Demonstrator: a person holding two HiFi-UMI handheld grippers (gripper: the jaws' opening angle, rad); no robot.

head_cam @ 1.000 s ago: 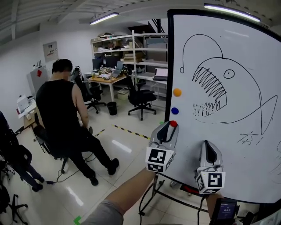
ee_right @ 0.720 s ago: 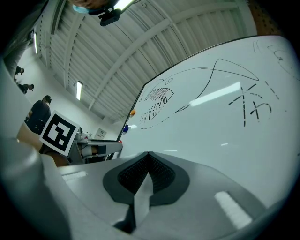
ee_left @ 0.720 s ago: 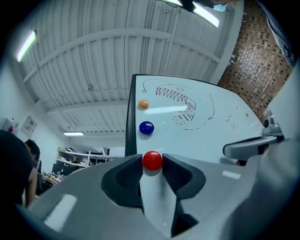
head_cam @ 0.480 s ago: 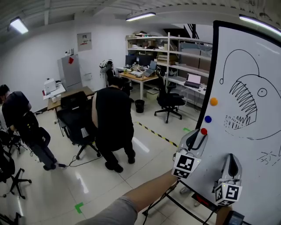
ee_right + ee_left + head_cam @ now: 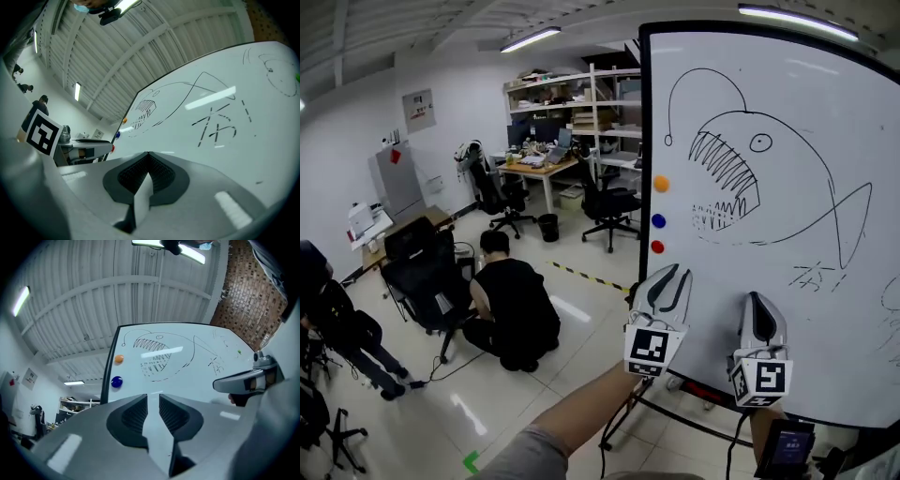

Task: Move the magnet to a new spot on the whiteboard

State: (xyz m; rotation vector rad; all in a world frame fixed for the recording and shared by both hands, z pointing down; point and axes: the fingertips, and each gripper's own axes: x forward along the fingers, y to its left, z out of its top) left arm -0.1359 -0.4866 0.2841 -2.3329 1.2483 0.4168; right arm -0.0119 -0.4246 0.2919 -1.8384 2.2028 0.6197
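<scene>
The red magnet sits at the whiteboard's left edge, under the blue magnet and orange magnet. Just below it is our left gripper, jaws just narrowed to a slim gap, nothing between. Our right gripper is pinched closed and empty, by the board's lower part.

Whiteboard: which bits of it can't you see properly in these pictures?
- Whiteboard, right side: head view, cut off by the picture's edge, along with part of a scribble.
- Its lower edge: head view, partly hidden behind the right tool.
- Red magnet: right gripper view, too small to show its shape.
</scene>
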